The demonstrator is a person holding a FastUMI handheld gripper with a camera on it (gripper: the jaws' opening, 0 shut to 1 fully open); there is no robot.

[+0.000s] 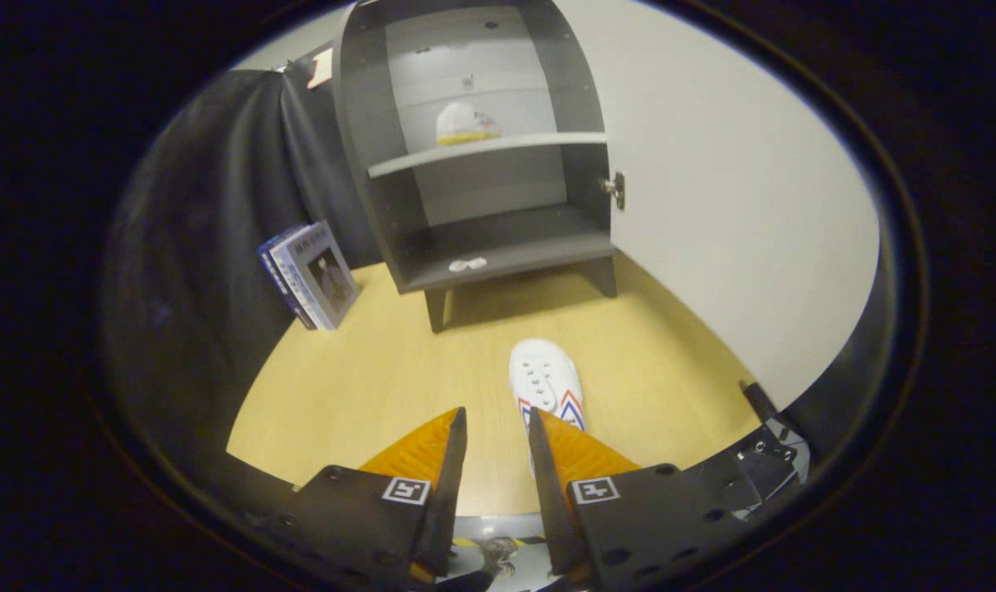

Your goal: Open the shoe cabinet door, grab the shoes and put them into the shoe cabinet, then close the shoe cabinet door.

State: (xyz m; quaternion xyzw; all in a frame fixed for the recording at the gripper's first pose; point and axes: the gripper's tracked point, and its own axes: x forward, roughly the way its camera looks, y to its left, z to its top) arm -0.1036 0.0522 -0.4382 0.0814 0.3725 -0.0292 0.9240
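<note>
Jaws parted, empty; white shoe on worktop just ahead, off right finger, toe toward open shoe cabinet beyond.

A small stack of books leaned against the black cloth wall. They stood upright on the light wooden tabletop.

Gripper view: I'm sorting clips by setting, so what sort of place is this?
Likely a staged booth, not a home: a small open cabinet on a tabletop, dark cloth behind, one shoe just ahead of the open tongs.
</note>
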